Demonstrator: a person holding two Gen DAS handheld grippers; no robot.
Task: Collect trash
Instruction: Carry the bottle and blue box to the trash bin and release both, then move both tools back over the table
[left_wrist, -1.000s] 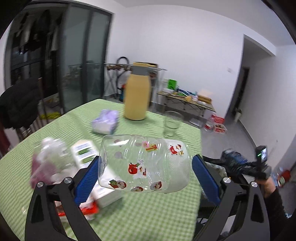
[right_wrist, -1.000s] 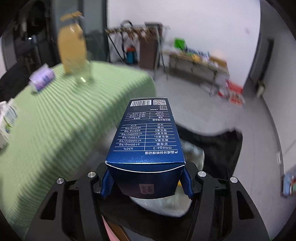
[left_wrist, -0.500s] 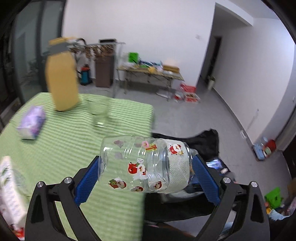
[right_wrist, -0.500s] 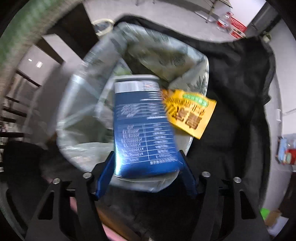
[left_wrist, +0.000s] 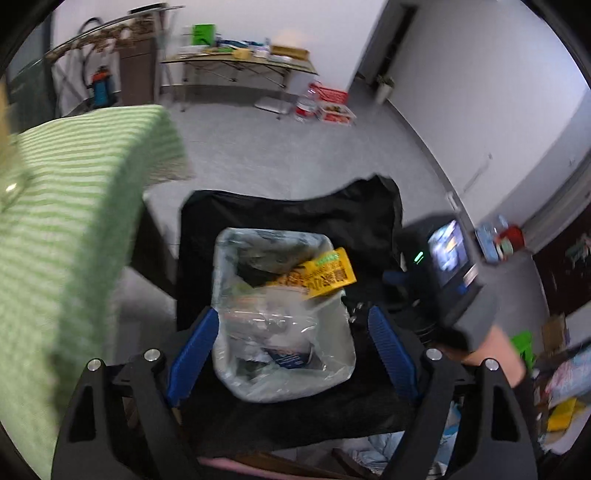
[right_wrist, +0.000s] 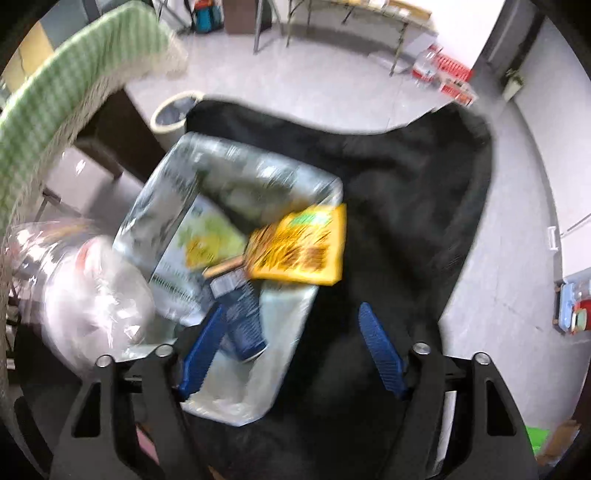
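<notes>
A trash bin lined with a clear bag (left_wrist: 334, 363) (right_wrist: 236, 402) stands on black cloth beside the table. In it lie a yellow packet (left_wrist: 325, 275) (right_wrist: 299, 247), a blue box (left_wrist: 290, 358) (right_wrist: 242, 314) and a green-and-white carton (right_wrist: 192, 254). The clear plastic bottle (left_wrist: 269, 317) is blurred between my left fingers over the bin; in the right wrist view it (right_wrist: 85, 291) is a blur at the bin's left edge. My left gripper (left_wrist: 291, 350) is open above the bin. My right gripper (right_wrist: 291, 354) is open and empty over the bin's right rim.
The green checked table (left_wrist: 66, 229) (right_wrist: 55, 96) is to the left. Black cloth (left_wrist: 295, 218) (right_wrist: 406, 206) surrounds the bin. A round wastebasket (right_wrist: 173, 110) stands on the floor by the table. The other hand-held gripper (left_wrist: 443, 273) is at right. Clutter lies at the far right (left_wrist: 554, 387).
Both grippers swung from the table to the bin. The right one opened and the blue box fell in. The left one opened and the clear bottle is dropping out of it.
</notes>
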